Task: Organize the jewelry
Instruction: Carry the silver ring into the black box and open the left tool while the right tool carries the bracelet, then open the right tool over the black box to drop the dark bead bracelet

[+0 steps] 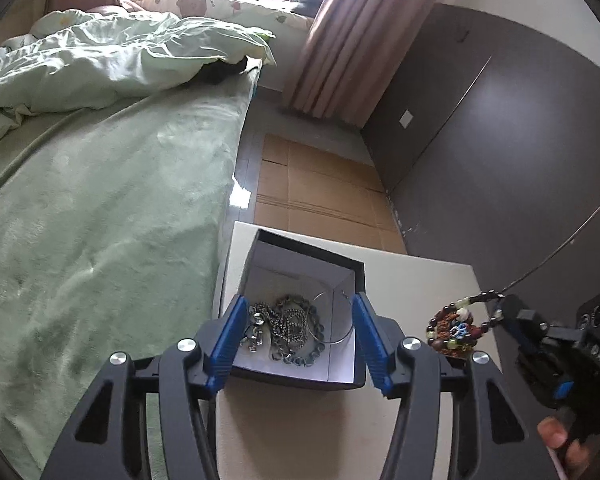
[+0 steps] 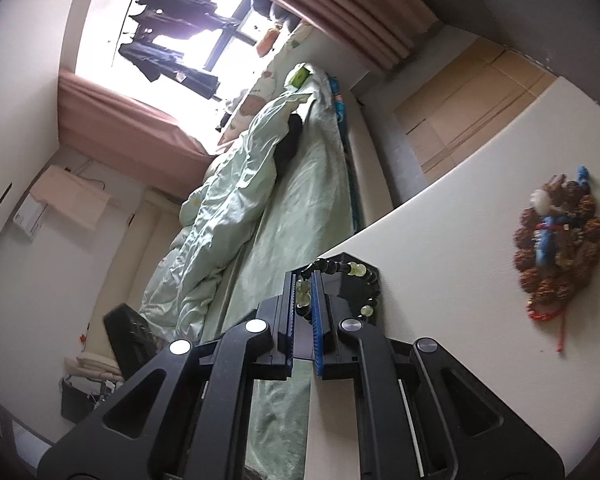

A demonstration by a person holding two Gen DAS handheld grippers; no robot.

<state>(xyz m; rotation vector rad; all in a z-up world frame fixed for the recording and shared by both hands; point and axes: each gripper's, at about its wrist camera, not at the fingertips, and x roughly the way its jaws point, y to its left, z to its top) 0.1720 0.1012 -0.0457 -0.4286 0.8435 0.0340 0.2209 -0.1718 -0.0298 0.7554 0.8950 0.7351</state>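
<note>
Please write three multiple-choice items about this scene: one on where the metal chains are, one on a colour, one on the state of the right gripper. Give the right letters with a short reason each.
1. Where do the silver chains lie?
A. on the green bed cover
B. inside the open box
C. on the cardboard on the floor

2. What colour are the pads of the left gripper?
A. blue
B. red
C. yellow

3. What is the state of the right gripper?
A. open and empty
B. shut on a beaded bracelet
C. shut on a silver chain

Answers:
1 B: the chains rest on the white floor of the dark box, which stands on the white table.
2 A: both pads show bright blue.
3 B: the black and pale green beaded bracelet is pinched between the closed pads.
</note>
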